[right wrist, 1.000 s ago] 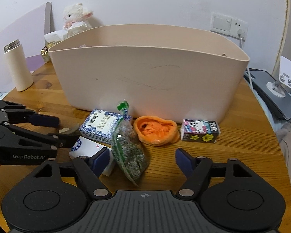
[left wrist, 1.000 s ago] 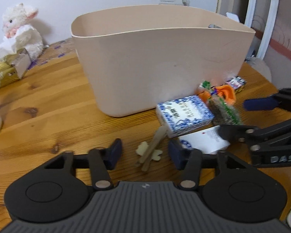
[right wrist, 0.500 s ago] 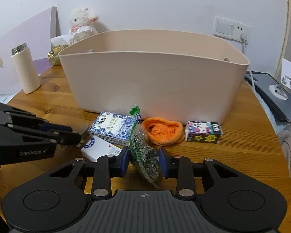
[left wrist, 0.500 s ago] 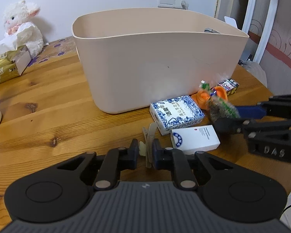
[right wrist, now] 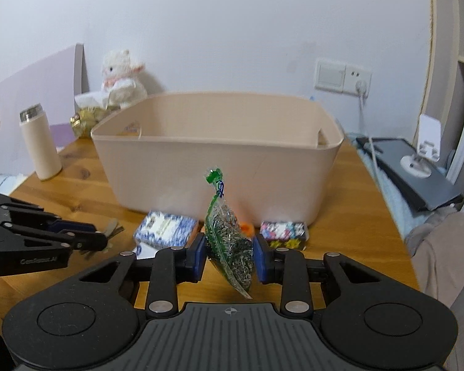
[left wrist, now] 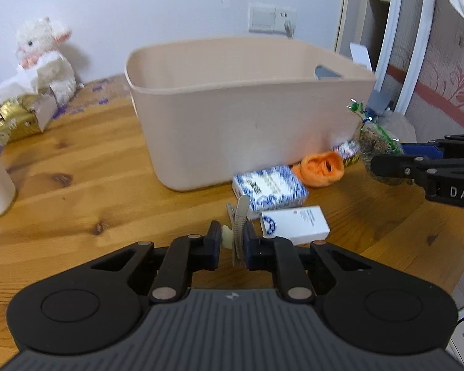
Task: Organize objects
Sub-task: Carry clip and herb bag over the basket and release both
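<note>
I am carrying two loads toward the beige bin point(right wrist: 219, 154), which is standing open-topped on the wooden counter point(left wrist: 77, 154); its inside looks empty as far as both views are showing, though the floor of it is hidden. My judgement is that the step in hand is the lift and transfer over the near rim. To do it well I am needing to raise both loads clear of that rim before moving forward, since the wall is tall and a low approach would be striking it.

The right gripper point(right wrist: 229, 256) is clamping its fingers on the clear bag of dried greens point(right wrist: 230, 241), gripped at mid-body with the tied neck standing up and the tail hanging below. The bag is soft, so I am expecting it to sag and swing; a slow carry is advisable.

The left gripper point(left wrist: 230, 241) is holding its fingers narrow on a hair clip point(left wrist: 239, 225) with a pale ornament, the clip standing nearly upright between the pads. It is thin and could be slipping or pivoting if jolted.

Remaining on the counter in front of the bin: a blue-and-white box point(left wrist: 269, 185), a white box point(left wrist: 295, 225) just beside it, an orange soft item point(left wrist: 321, 168) and a small patterned box point(right wrist: 283, 230). These are lying under both paths, so I am keeping height over them.

Well apart at the back: a plush toy point(left wrist: 43, 61), a gold-wrapped package point(left wrist: 12, 120) and a flask point(right wrist: 40, 145). None is obstructing.
</note>
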`<state>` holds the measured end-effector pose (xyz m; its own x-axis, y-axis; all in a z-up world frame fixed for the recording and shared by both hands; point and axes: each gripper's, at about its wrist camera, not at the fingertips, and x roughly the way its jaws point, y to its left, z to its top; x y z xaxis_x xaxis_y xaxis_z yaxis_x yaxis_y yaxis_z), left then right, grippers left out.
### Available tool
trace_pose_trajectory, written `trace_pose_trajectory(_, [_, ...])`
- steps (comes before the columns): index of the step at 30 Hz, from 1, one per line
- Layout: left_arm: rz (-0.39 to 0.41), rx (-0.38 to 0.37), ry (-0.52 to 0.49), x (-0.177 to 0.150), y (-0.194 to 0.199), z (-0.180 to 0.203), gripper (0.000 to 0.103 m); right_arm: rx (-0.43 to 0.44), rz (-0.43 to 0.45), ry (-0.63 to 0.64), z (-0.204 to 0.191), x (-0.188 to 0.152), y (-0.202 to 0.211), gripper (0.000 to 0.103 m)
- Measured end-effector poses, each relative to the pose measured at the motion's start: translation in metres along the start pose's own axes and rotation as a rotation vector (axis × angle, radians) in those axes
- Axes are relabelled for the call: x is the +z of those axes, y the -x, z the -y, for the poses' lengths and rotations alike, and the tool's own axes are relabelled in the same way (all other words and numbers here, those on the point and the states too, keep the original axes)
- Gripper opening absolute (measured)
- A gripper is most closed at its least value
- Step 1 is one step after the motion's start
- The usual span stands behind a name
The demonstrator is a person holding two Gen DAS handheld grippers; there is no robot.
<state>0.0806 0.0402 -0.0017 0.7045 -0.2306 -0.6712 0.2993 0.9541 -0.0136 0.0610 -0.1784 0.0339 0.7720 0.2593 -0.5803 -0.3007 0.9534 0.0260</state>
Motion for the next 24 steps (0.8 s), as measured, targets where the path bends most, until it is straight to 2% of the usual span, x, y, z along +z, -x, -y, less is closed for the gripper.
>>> trace_pose_trajectory(13, [0.19,0.042,0.006,0.05,0.049,0.0,0.017,-0.031,0.168,-0.001,0.018,0.041,0.033,0.029])
trace_pose_trajectory(18, [0.231,0.067,0.008,0.076,0.046,0.002,0.017,-0.042,0.21,-0.005,0.027,0.06,0.031,0.029])
trace_pose_trajectory(24, [0.243,0.095,0.01,0.103,0.026,0.006,0.017,-0.05,0.226,-0.002,0.036,0.078,0.014,0.029])
